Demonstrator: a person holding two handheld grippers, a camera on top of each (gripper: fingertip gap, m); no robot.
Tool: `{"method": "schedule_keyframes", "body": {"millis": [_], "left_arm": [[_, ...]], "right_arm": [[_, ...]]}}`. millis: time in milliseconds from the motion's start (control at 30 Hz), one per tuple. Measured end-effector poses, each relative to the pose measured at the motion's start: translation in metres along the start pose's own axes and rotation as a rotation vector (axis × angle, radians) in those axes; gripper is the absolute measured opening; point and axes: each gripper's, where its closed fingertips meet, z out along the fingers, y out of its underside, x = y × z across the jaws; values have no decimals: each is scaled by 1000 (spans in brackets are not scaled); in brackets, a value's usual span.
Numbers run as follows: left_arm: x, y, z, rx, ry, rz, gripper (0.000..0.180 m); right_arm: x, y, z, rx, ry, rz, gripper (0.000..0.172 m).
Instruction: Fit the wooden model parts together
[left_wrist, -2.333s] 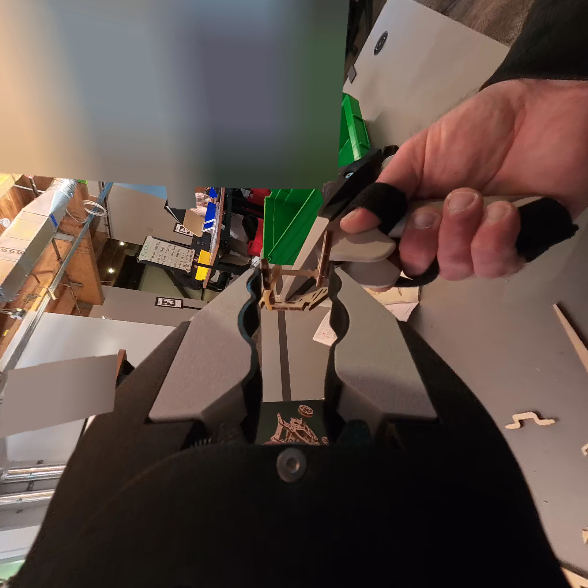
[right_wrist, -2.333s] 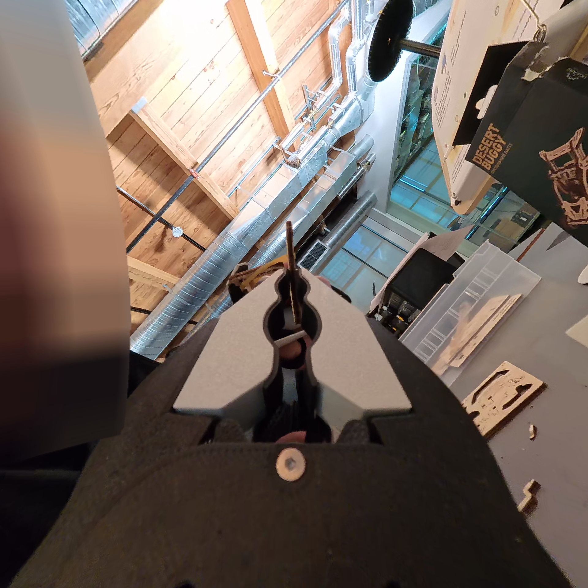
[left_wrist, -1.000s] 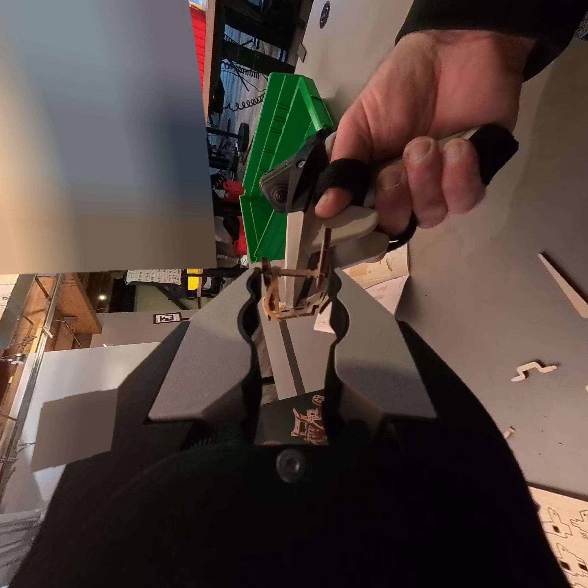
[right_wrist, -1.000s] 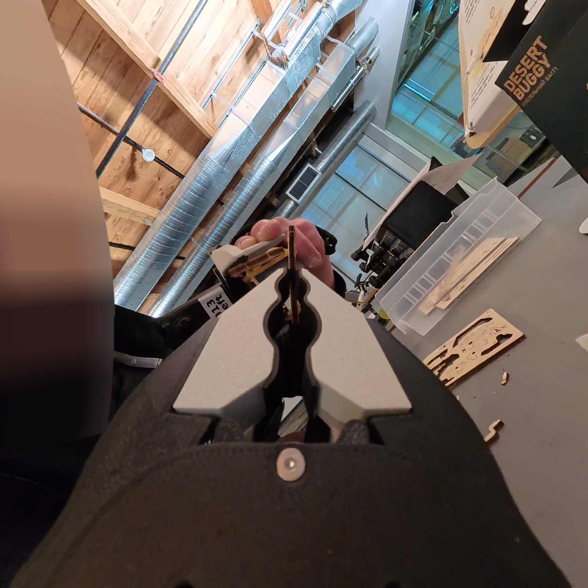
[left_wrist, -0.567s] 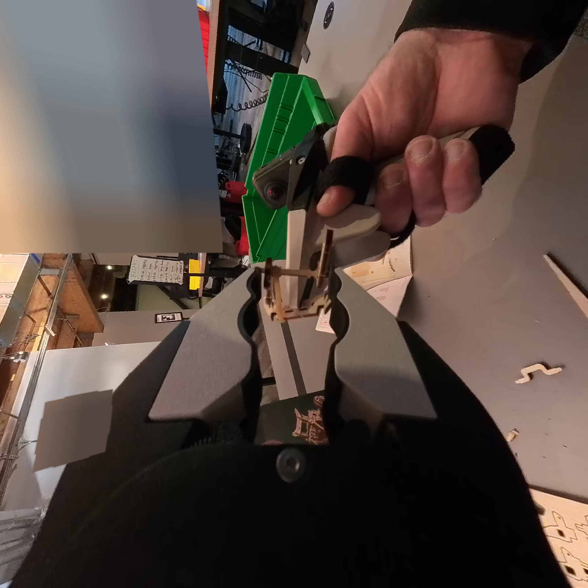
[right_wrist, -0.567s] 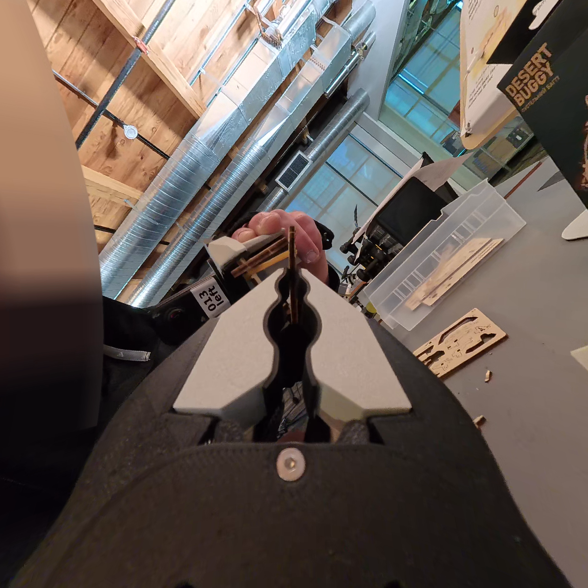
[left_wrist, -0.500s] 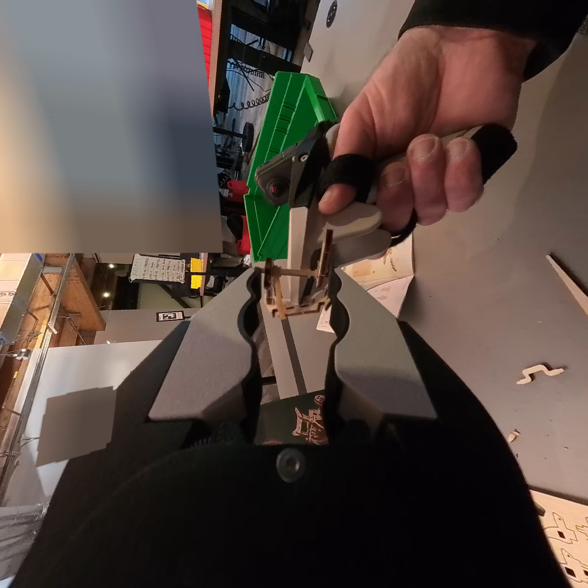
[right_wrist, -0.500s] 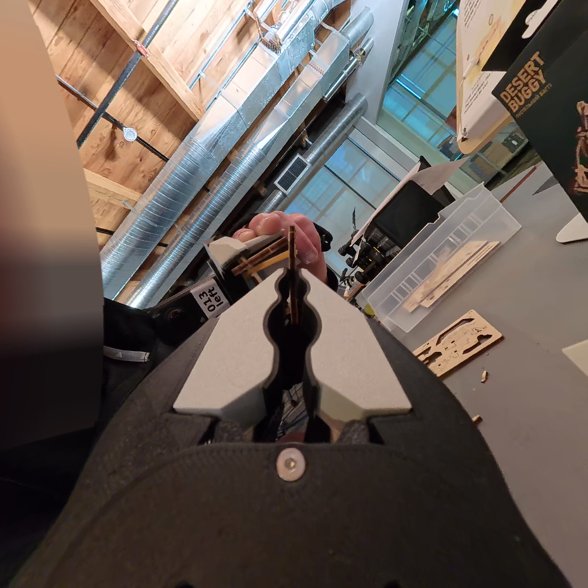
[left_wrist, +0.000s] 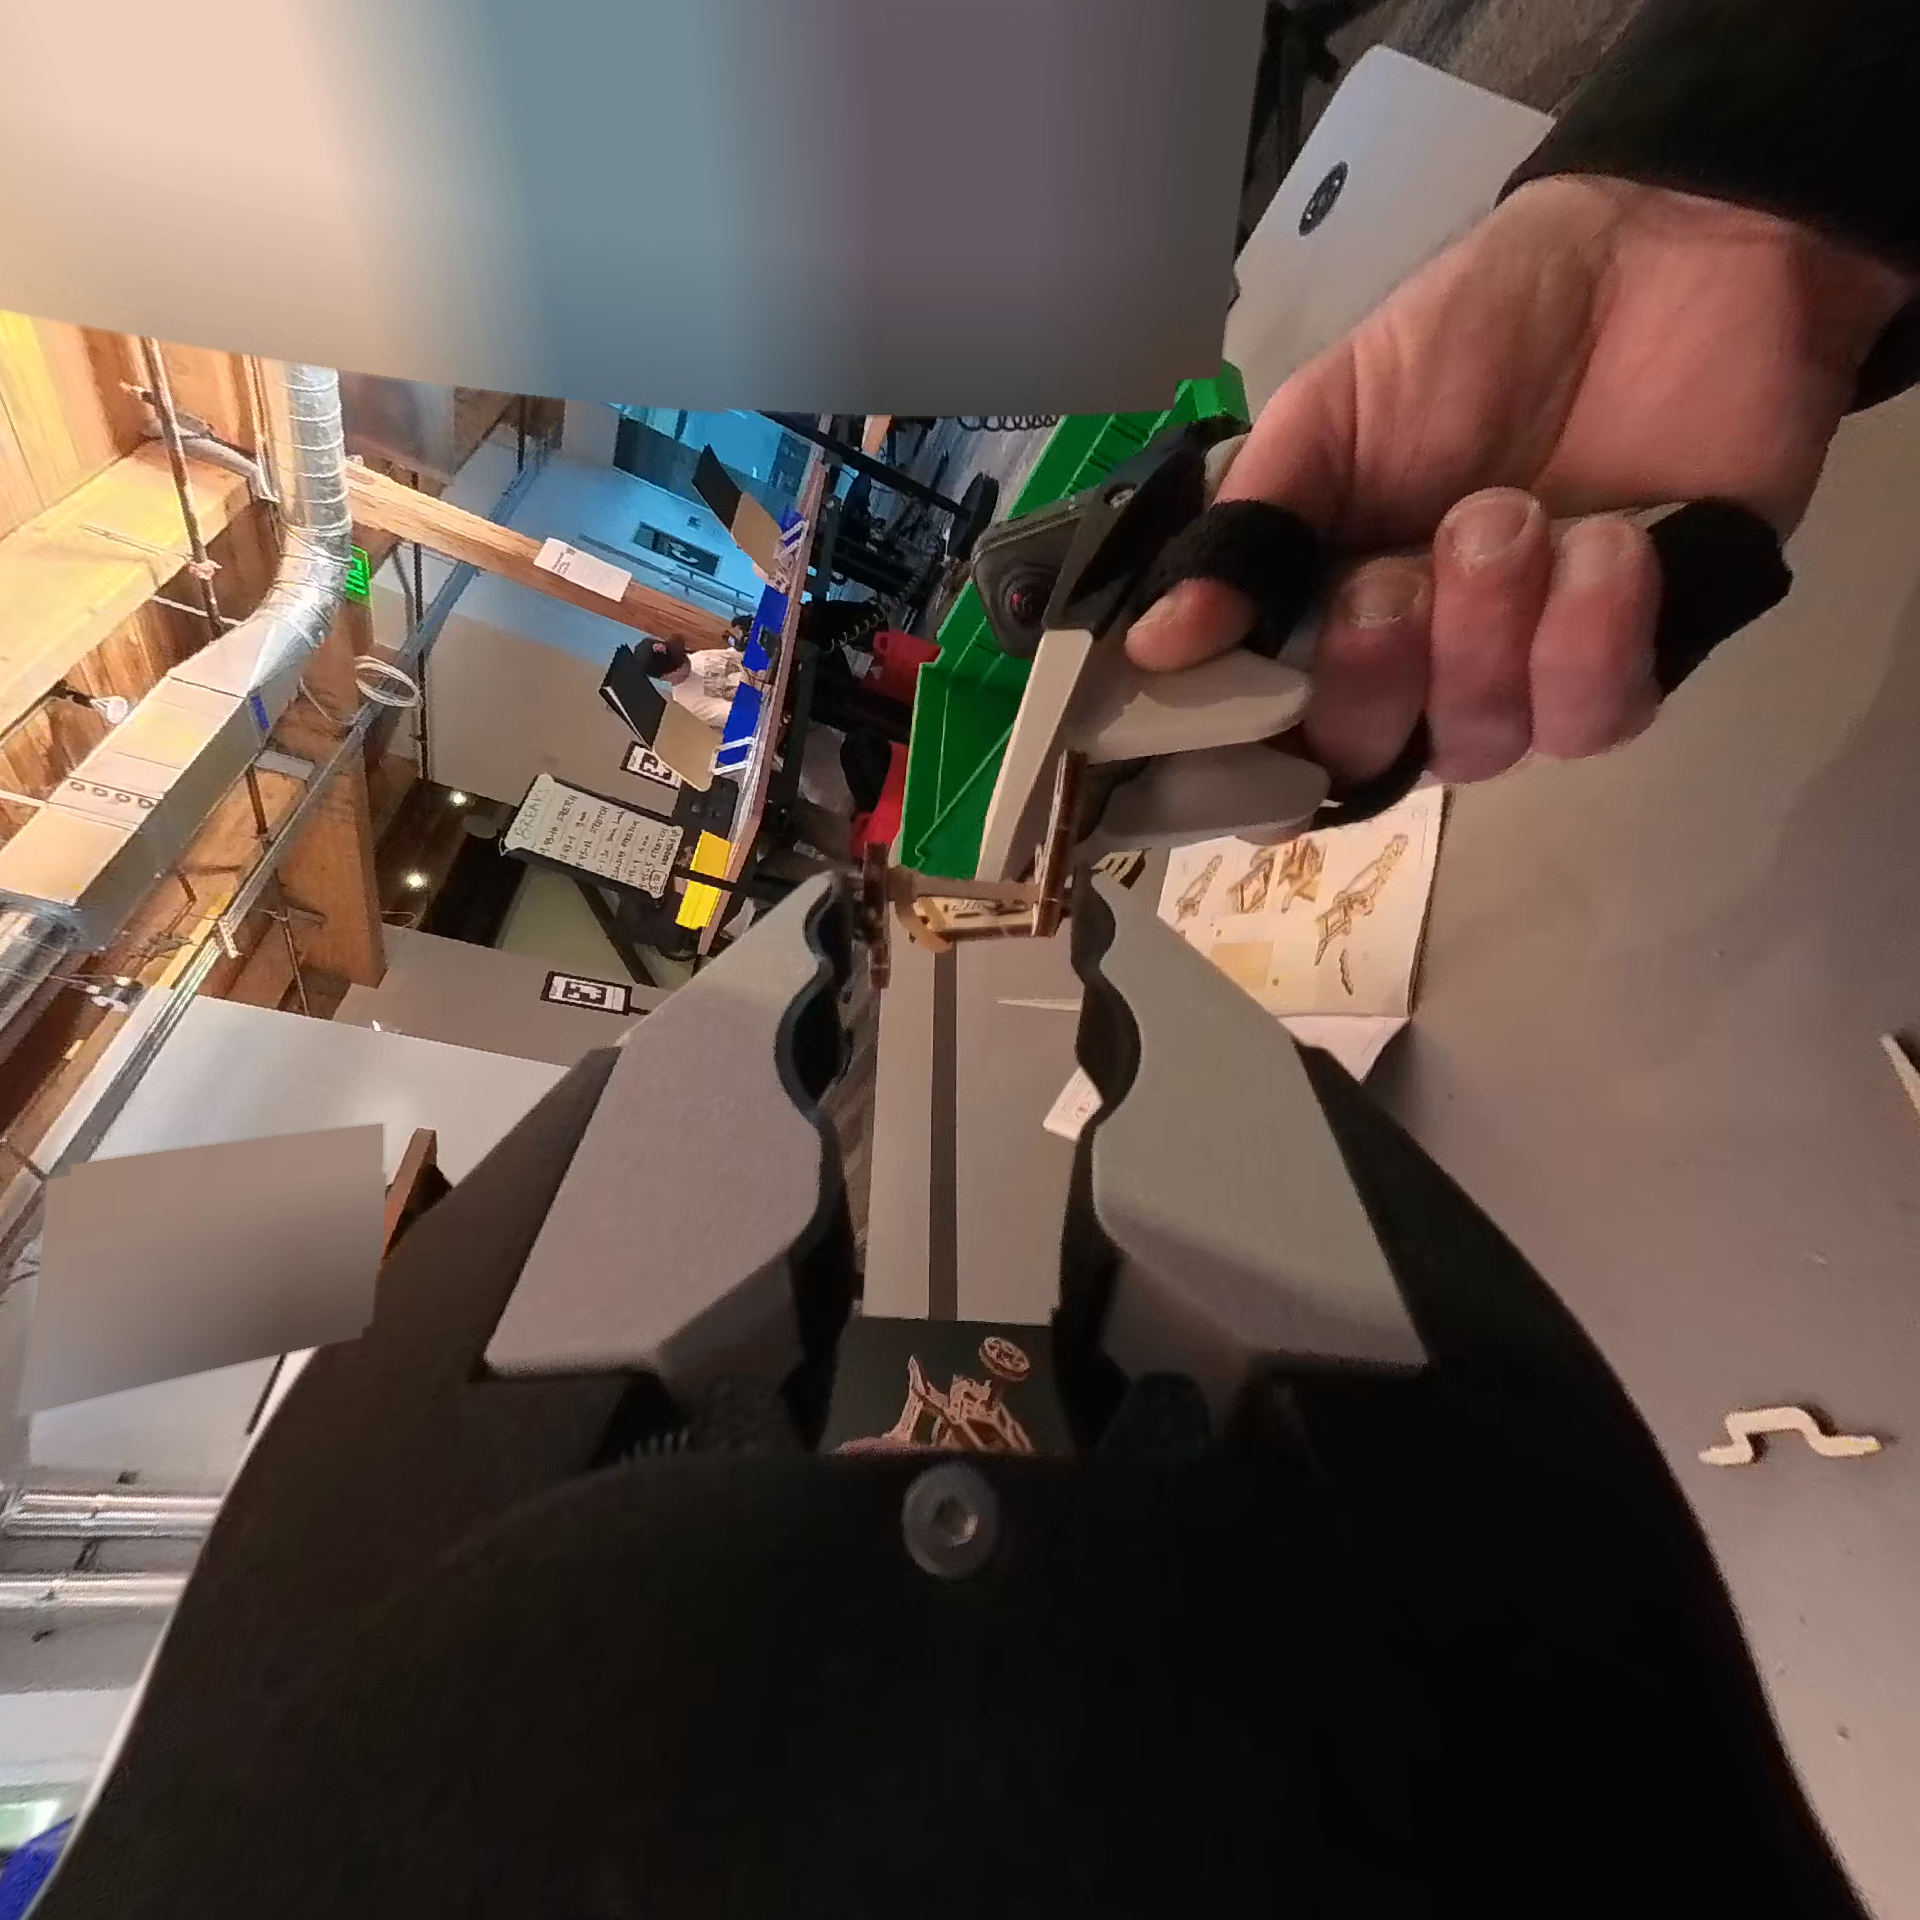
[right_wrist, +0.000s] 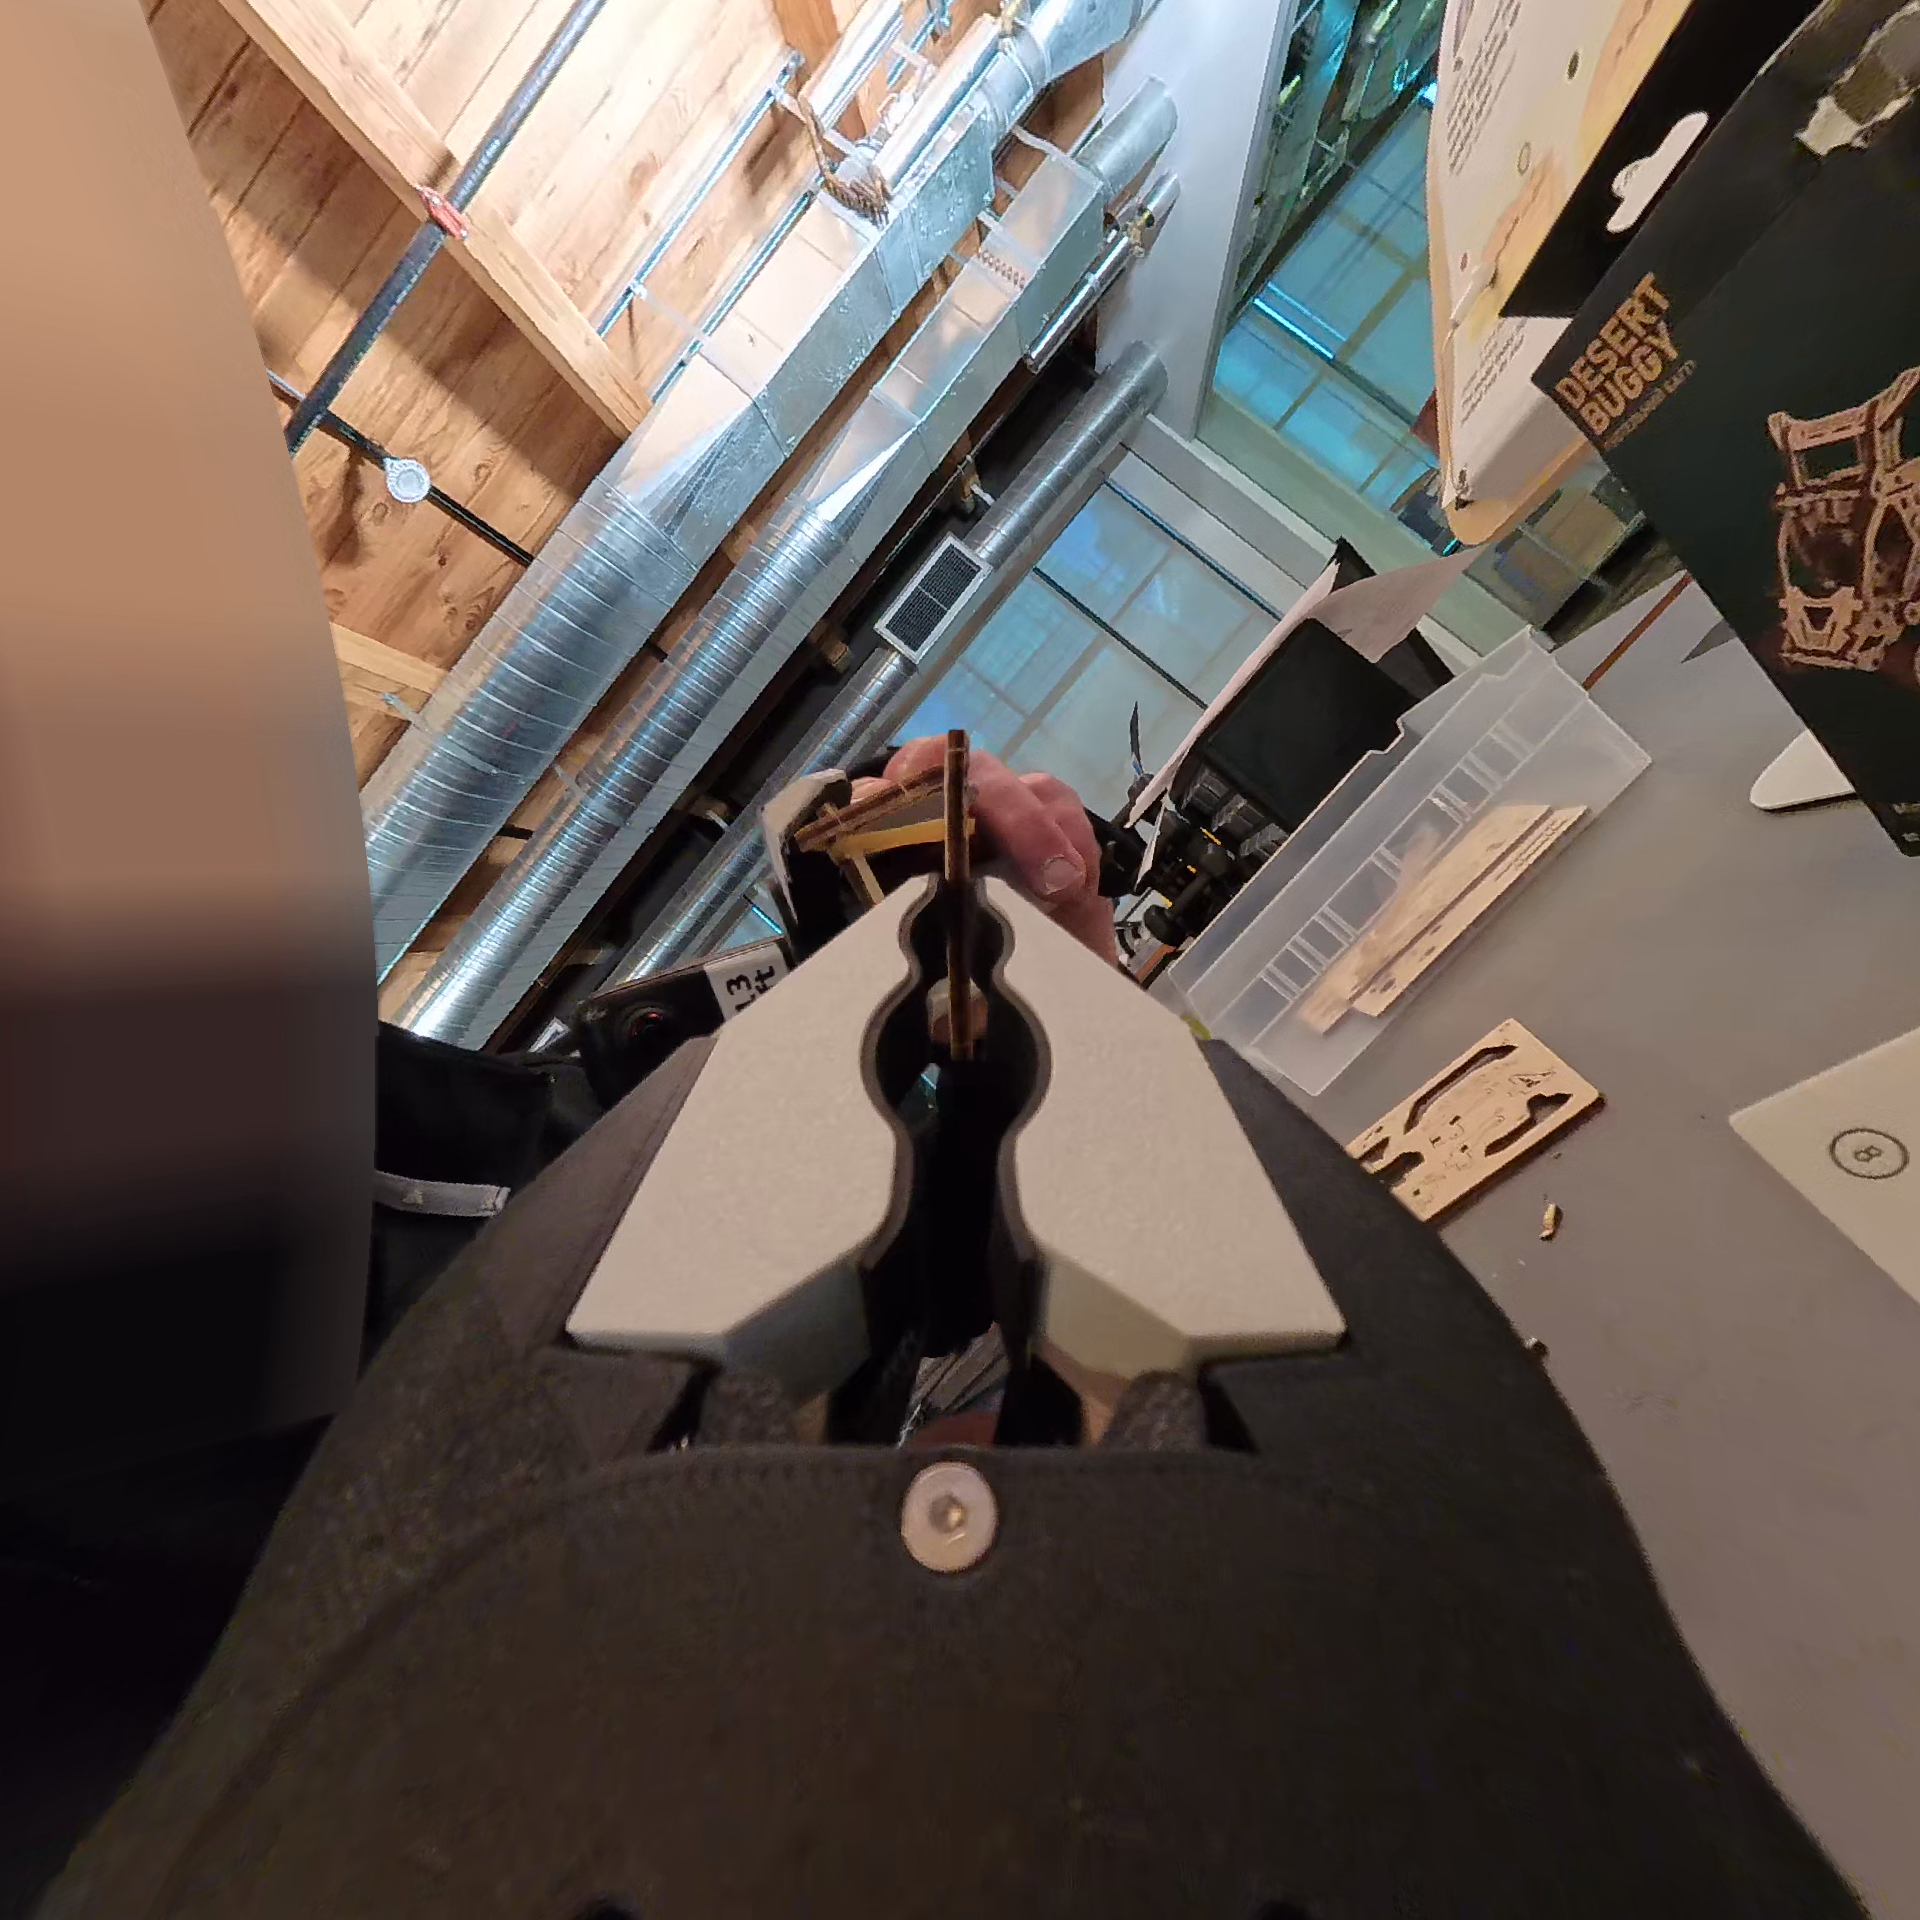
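Observation:
In the left wrist view my left gripper (left_wrist: 961, 899) is shut on a small wooden model frame (left_wrist: 971, 914), which spans the gap between its two fingertips in the air above the grey table (left_wrist: 1610, 1143). My right gripper (left_wrist: 1060, 821), held in a hand, comes in from the upper right. It is shut on a thin flat wooden piece (left_wrist: 1062, 821) that stands against the right end of the frame. In the right wrist view my right gripper (right_wrist: 956, 883) pinches that flat piece (right_wrist: 956, 800) edge-on. The frame (right_wrist: 883, 810) and a left fingertip (right_wrist: 800, 821) lie just beyond it.
A green bin (left_wrist: 956, 727), an instruction sheet (left_wrist: 1309, 914) and a loose S-shaped wooden bit (left_wrist: 1787, 1444) are on the table. A clear plastic box (right_wrist: 1455, 852), a punched wooden sheet (right_wrist: 1475, 1122), a white card (right_wrist: 1849, 1174) and a dark product box (right_wrist: 1787, 416) are to the right.
Both grippers have tilted and swung together with the model, so the background has rotated. The flat piece stays against the frame's end. Both grasps hold as before.

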Motion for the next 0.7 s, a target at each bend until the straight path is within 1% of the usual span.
{"method": "schedule_keyframes", "body": {"millis": [33, 233, 433, 567, 600, 700], "left_arm": [[0, -1, 0, 11, 0, -7, 40], [-1, -4, 0, 50, -2, -22, 41], [-4, 1, -3, 95, -40, -109, 40], [-4, 9, -5, 92, -63, -178, 48], [-3, 13, -5, 78, -57, -199, 52], [4, 20, -7, 61, -39, -262, 54]], "right_arm": [[-1, 0, 0, -6, -8, 6, 0], [-5, 2, 0, -29, -22, 27, 0], [-3, -3, 0, 4, 10, 16, 0], [3, -2, 0, 7, 50, -1, 0], [4, -2, 0, 6, 60, -9, 0], [6, -1, 0, -1, 79, -23, 0]]}}
